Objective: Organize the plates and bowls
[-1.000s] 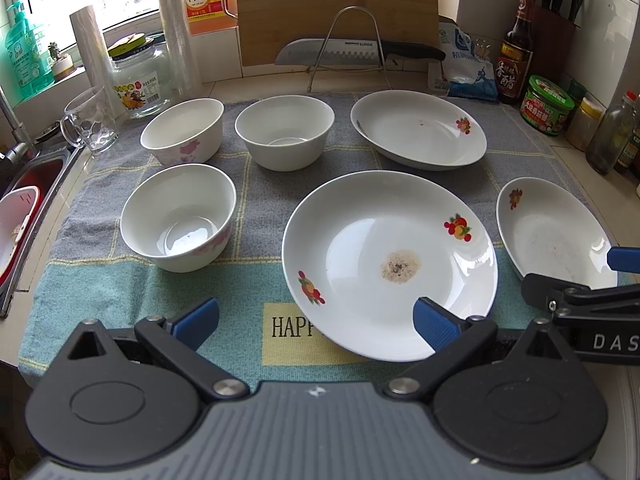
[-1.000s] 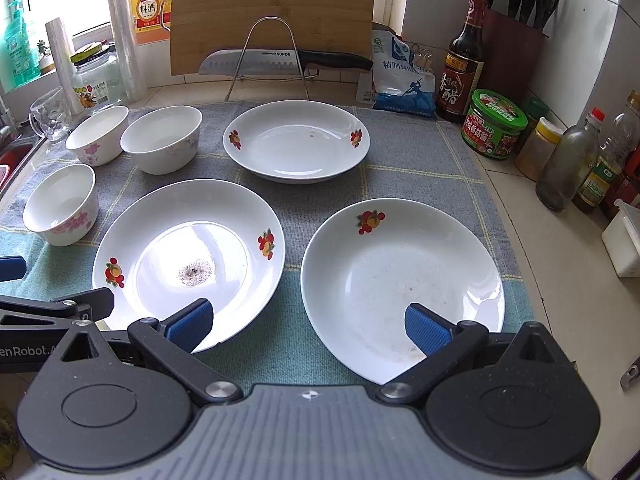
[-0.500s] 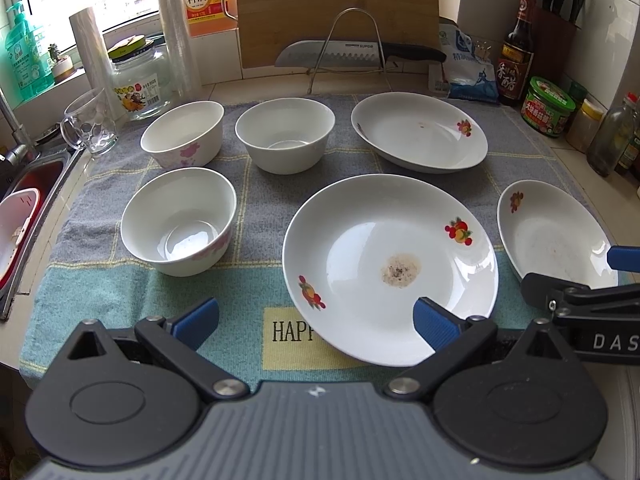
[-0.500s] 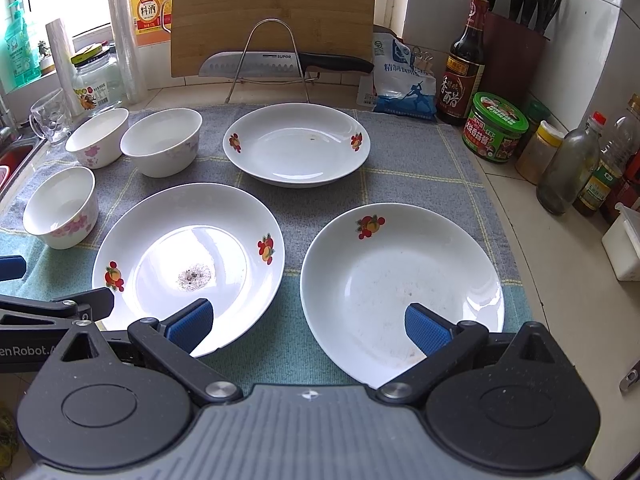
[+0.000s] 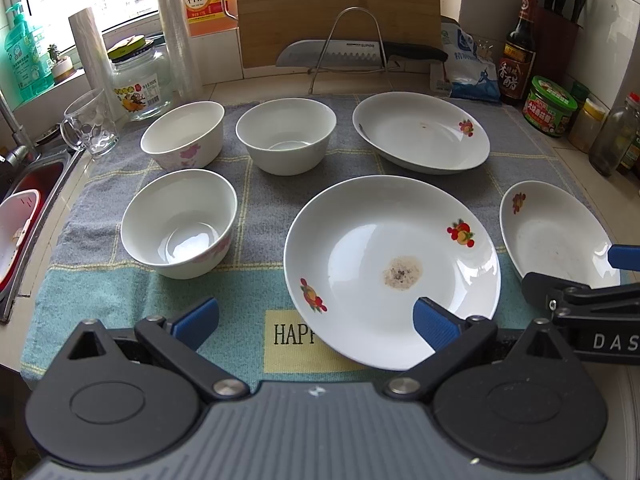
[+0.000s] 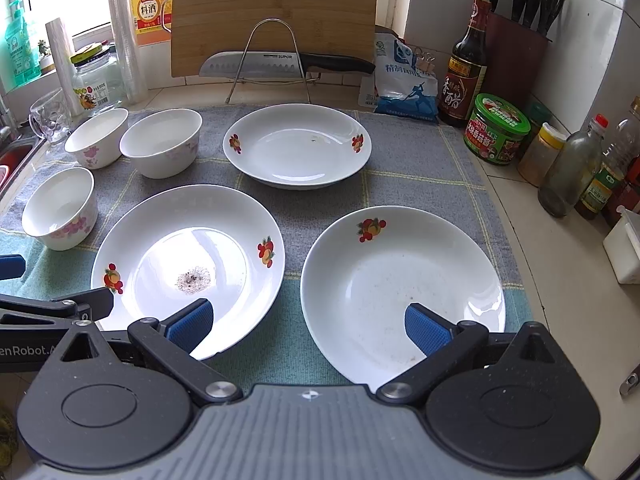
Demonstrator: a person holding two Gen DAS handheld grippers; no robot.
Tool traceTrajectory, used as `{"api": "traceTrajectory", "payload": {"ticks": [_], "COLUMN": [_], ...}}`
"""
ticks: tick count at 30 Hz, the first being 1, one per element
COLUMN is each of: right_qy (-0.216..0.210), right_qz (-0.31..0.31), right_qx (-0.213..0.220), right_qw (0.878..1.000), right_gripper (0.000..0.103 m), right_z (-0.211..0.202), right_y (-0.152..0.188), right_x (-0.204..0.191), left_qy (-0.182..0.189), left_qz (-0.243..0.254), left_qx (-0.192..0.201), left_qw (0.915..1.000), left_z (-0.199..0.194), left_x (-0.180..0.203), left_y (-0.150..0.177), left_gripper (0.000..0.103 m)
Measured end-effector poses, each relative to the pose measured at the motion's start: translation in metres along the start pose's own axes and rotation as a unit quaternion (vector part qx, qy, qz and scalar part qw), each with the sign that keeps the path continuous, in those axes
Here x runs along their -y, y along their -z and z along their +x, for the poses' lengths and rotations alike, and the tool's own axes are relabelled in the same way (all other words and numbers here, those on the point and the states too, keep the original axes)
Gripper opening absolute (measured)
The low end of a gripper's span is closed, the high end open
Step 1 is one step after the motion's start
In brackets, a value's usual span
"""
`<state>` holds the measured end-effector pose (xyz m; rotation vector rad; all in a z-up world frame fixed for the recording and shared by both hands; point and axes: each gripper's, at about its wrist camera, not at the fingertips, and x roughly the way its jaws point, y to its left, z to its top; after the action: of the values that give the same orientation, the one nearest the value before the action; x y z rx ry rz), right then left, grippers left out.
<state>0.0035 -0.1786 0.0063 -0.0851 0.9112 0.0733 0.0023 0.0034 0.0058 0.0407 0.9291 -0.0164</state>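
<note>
Three white plates with fruit prints lie on a towel [image 5: 256, 208]: a near-left plate [image 5: 392, 268] [image 6: 188, 268] with a brown stain, a near-right plate [image 6: 400, 292] [image 5: 556, 236], and a far plate [image 5: 420, 132] [image 6: 296, 144]. Three white bowls stand at the left: a near bowl [image 5: 180, 224] [image 6: 60, 208], a far-left bowl [image 5: 184, 134] [image 6: 96, 138] and a far-middle bowl [image 5: 286, 134] [image 6: 160, 142]. My left gripper [image 5: 316, 318] is open and empty, hovering at the towel's front edge by the stained plate. My right gripper [image 6: 306, 320] is open and empty, between the two near plates.
A knife [image 6: 280, 65] rests on a wire stand before a cutting board [image 6: 272, 16]. Bottles and jars [image 6: 496, 128] line the right wall. A glass mug [image 5: 90, 122], a jar [image 5: 138, 76] and a sink [image 5: 28, 208] are at the left.
Both grippers have eased back slightly; the dishes sit a little lower in both views. Nothing was grasped or moved.
</note>
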Motion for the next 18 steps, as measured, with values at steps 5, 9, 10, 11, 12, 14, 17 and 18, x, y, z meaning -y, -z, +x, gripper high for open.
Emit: {"api": "traceTrajectory", "payload": {"ticks": [5,9,10,11,12,14,17,18], "right_qy": [0.0,0.001,0.001,0.001,0.001,0.001,0.001,0.002], "right_qz": [0.0,0.0,-0.001,-0.001,0.0,-0.001,-0.001,-0.002], "right_qx": [0.0,0.001,0.001,0.001,0.001,0.001,0.0,0.0], "right_qw": [1.0,1.0,1.0,1.0,1.0,1.0,1.0,1.0], "right_gripper": [0.103,0.103,0.103,0.103,0.103,0.103,0.103,0.103], "right_z": [-0.0002,-0.0001,-0.0001,0.0005,0.0004,0.0003,0.0002,0.0002], "right_y": [0.0003,-0.0001,-0.0008,-0.0015,-0.0014,-0.0014,-0.0013,-0.0016], "right_x": [0.0003,0.0004,-0.0001,0.0002,0.0004,0.0001,0.0,-0.0002], "left_qy": [0.001,0.0,0.0,0.0,0.0,0.0,-0.001,-0.001], "left_qz": [0.001,0.002,0.002,0.002,0.002,0.003,0.004,0.005], "left_qx": [-0.001,0.0,0.0,0.0,0.0,0.0,0.0,-0.001], "left_qw": [1.0,1.0,1.0,1.0,1.0,1.0,1.0,1.0], "left_z": [0.0017,0.0029,0.0034,0.0032,0.0031,0.0034,0.0035,0.0037], "left_x": [-0.0008,-0.0007,-0.0004,-0.0002,0.0001,-0.0001,0.0008,0.0008], "left_y": [-0.0014,-0.0021,-0.0025,-0.0022,-0.0022,-0.0026,-0.0026,-0.0028], "left_gripper": [0.102,0.102,0.102,0.102,0.102,0.102,0.102,0.102]}}
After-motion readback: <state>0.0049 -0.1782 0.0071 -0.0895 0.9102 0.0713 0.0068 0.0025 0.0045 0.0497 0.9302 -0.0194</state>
